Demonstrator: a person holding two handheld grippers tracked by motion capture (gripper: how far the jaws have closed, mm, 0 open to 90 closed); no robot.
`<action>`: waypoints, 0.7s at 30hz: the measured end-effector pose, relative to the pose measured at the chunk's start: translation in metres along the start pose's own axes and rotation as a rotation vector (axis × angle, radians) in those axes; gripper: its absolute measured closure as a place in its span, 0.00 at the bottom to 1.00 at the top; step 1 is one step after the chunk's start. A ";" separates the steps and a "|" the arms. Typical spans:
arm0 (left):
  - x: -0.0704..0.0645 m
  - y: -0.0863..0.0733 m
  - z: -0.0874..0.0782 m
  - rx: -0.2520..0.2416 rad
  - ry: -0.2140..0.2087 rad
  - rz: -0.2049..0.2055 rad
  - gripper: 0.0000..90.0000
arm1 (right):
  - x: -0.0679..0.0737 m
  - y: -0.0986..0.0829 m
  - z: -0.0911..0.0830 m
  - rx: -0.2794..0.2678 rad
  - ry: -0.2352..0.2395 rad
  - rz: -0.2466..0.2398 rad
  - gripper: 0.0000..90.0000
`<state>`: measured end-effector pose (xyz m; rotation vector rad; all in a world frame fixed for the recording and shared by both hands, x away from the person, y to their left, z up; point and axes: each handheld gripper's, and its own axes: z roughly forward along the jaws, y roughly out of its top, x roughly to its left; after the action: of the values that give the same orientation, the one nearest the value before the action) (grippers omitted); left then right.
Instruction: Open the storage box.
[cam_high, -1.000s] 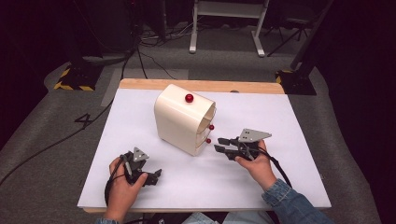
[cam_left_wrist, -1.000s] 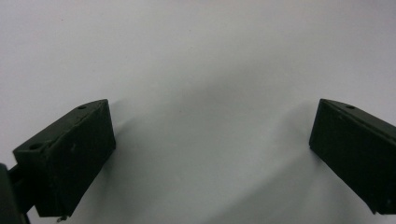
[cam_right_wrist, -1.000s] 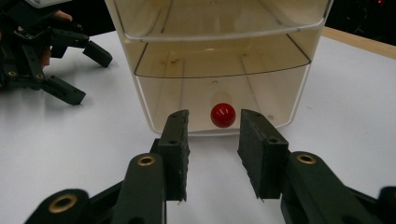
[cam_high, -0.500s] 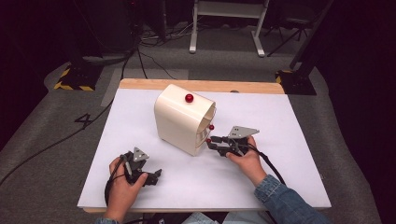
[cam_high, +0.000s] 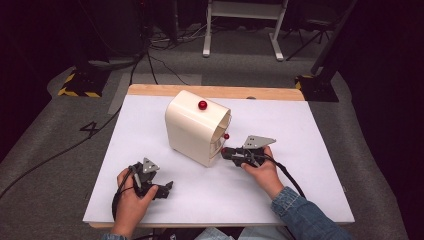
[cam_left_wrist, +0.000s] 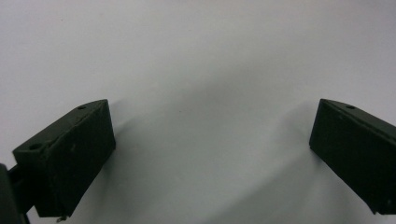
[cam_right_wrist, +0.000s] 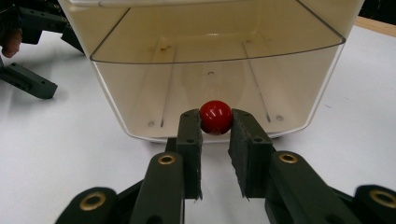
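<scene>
Cream bin (cam_right_wrist: 140, 84) front, red knob (cam_right_wrist: 216, 116) pinched by right claw (cam_right_wrist: 215, 122).

Table (cam_high: 310, 150): white top, pale wooden edge showing along the far side. Floor (cam_high: 45, 165): grey carpet, darker and unlit toward the far corners. Far left: black stand base with yellow-and-black hazard tape (cam_high: 79, 90), black cables (cam_high: 150, 55) trailing from it across the carpet toward the near left. Far centre: white metal frame legs (cam_high: 240, 20) with two feet. Far right: black base (cam_high: 315, 87) carrying a slanted dark post. Light falls brightly on the table; the surroundings lie in shadow.
</scene>
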<state>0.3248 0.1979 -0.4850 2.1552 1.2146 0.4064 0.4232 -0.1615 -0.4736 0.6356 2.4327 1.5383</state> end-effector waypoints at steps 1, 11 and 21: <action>0.000 0.000 0.000 0.000 0.000 0.000 0.00 | 0.000 0.000 0.000 0.000 0.000 0.000 0.83; 0.000 0.000 0.000 -0.002 0.000 -0.001 0.00 | 0.003 -0.001 -0.020 0.007 -0.008 0.007 0.83; 0.000 0.000 0.000 0.002 0.000 0.002 0.00 | 0.008 -0.007 -0.055 0.012 -0.021 0.001 0.83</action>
<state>0.3250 0.1979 -0.4849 2.1583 1.2140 0.4057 0.3934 -0.2053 -0.4555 0.6515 2.4283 1.5109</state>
